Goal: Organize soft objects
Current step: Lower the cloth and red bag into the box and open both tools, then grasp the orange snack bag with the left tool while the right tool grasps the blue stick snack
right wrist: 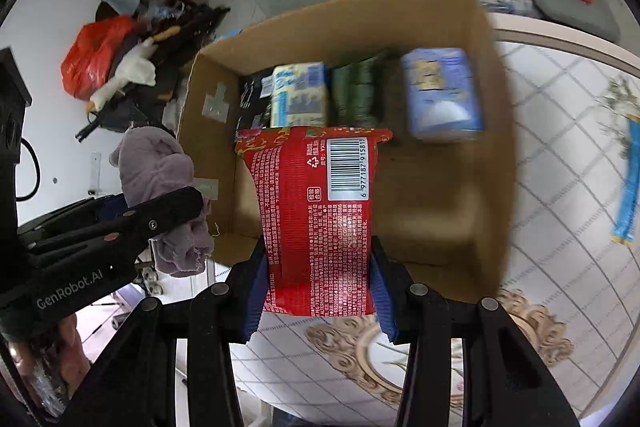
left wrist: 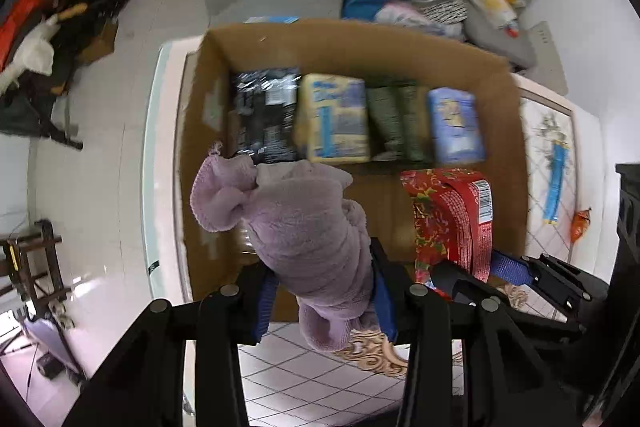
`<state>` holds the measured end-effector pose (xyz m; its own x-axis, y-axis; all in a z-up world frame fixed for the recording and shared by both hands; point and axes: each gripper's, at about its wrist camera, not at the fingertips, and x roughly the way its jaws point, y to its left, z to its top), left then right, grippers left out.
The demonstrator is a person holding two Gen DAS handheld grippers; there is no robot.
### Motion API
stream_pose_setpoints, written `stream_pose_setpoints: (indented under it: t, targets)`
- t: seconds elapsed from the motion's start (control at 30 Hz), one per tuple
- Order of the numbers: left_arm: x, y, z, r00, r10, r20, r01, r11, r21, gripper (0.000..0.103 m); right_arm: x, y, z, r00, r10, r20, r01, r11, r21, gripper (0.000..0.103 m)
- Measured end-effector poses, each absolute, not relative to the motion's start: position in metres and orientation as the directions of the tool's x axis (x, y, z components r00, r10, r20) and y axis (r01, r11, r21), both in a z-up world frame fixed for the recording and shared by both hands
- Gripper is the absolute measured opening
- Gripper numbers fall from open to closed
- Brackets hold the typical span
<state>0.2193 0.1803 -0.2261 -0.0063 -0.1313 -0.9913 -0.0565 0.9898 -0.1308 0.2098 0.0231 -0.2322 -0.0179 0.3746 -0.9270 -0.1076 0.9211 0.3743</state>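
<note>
Left wrist view: my left hand-held gripper (left wrist: 324,301) is clamped on the purple plush cloth (left wrist: 296,223), my right hand-held gripper (right wrist: 318,287) on the red packet (right wrist: 320,211), both over the cardboard box's (left wrist: 344,43) bare front, behind which a row of packs stands.

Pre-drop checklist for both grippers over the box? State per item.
1. Left gripper grip on purple towel: ok, clamped between the blue pads.
2. Right gripper grip on red pack: ok, held at its lower end.
3. Box open: ok.
4. Free floor in box: ok, back row holds four packs, including the yellow pack and blue pack; brown floor shows in front.
5. Grippers apart: ok, though close side by side.
6. Towel inside box rim: cannot tell; it hangs near the left wall.
</note>
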Motion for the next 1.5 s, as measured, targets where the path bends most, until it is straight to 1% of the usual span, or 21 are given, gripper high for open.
stream_pose_setpoints:
  t: [0.2,0.27,0.4,0.47,0.5,0.53,0.57,0.6,0.67,0.7,0.73,0.83,0.9,0.97,1.0,1.03,1.1,1.3,1.5]
  targets:
    - [0.229,0.205,-0.254,-0.082,-0.151,-0.985,-0.083,0.986,-0.144,0.038,0.222,0.062,-0.258,-0.047,0.339,-0.940,-0.117,0.932,0.342,0.048]
    - [0.231,0.207,-0.263,-0.107,-0.148,-0.983,-0.080,0.987,-0.140,0.042,0.226,0.069,-0.266,-0.052,0.329,-0.943,-0.115,0.936,0.333,0.048]
    - [0.236,0.217,-0.272,-0.143,-0.126,-0.982,-0.102,0.988,-0.112,0.044,0.234,0.084,-0.284,-0.089,0.332,-0.939,-0.116,0.933,0.341,0.050]
    - [0.237,0.221,-0.272,-0.146,-0.135,-0.980,-0.113,0.987,-0.119,0.045,0.237,0.088,-0.290,-0.103,0.346,-0.933,-0.115,0.927,0.356,0.065]
    - [0.236,0.223,-0.271,-0.146,-0.133,-0.980,-0.117,0.986,-0.116,0.045,0.237,0.090,-0.292,-0.100,0.353,-0.930,-0.117,0.924,0.363,0.077]
    - [0.236,0.223,-0.270,-0.143,-0.133,-0.981,-0.116,0.986,-0.117,0.045,0.237,0.091,-0.293,-0.097,0.351,-0.931,-0.118,0.925,0.361,0.082]
    - [0.235,0.222,-0.267,-0.137,-0.124,-0.983,-0.107,0.988,-0.110,0.046,0.237,0.091,-0.293,-0.094,0.347,-0.933,-0.119,0.927,0.356,0.082]
    - [0.234,0.221,-0.266,-0.136,-0.111,-0.984,-0.100,0.990,-0.098,0.049,0.237,0.090,-0.293,-0.092,0.338,-0.937,-0.123,0.930,0.347,0.082]
    - [0.233,0.219,-0.263,-0.126,-0.105,-0.987,-0.085,0.992,-0.095,0.069,0.237,0.088,-0.292,-0.086,0.324,-0.942,-0.126,0.934,0.333,0.082]
    - [0.233,0.218,-0.261,-0.121,-0.100,-0.988,-0.083,0.992,-0.091,0.073,0.236,0.086,-0.291,-0.085,0.314,-0.946,-0.127,0.938,0.323,0.082]
    - [0.232,0.219,-0.259,-0.114,-0.100,-0.988,-0.083,0.992,-0.091,0.074,0.235,0.084,-0.291,-0.082,0.299,-0.951,-0.129,0.943,0.308,0.082]
    - [0.229,0.220,-0.253,-0.099,-0.109,-0.989,-0.097,0.990,-0.099,0.074,0.233,0.078,-0.286,-0.077,0.295,-0.952,-0.128,0.944,0.303,0.082]
    - [0.224,0.221,-0.248,-0.085,-0.110,-0.990,-0.102,0.990,-0.101,0.078,0.231,0.073,-0.282,-0.067,0.284,-0.957,-0.131,0.948,0.290,0.082]
    - [0.219,0.218,-0.244,-0.071,-0.103,-0.992,-0.107,0.990,-0.095,0.097,0.229,0.070,-0.277,-0.053,0.258,-0.965,-0.142,0.954,0.263,0.086]
    - [0.216,0.217,-0.241,-0.059,-0.097,-0.993,-0.113,0.990,-0.090,0.099,0.228,0.069,-0.275,-0.046,0.256,-0.966,-0.148,0.954,0.260,0.093]
    - [0.214,0.214,-0.238,-0.051,-0.090,-0.995,-0.115,0.990,-0.083,0.099,0.226,0.066,-0.272,-0.040,0.249,-0.968,-0.153,0.955,0.252,0.099]
    - [0.207,0.212,-0.234,-0.032,-0.085,-0.996,-0.121,0.989,-0.080,0.099,0.222,0.062,-0.267,-0.023,0.219,-0.975,-0.165,0.962,0.220,0.103]
    - [0.187,0.205,-0.216,0.046,-0.052,-0.998,-0.152,0.987,-0.058,0.099,0.207,0.049,-0.255,0.021,0.133,-0.991,-0.179,0.976,0.127,0.103]
    - [0.170,0.196,-0.207,0.088,-0.061,-0.994,-0.176,0.981,-0.076,0.100,0.193,0.039,-0.241,0.054,0.090,-0.994,-0.191,0.979,0.078,0.103]
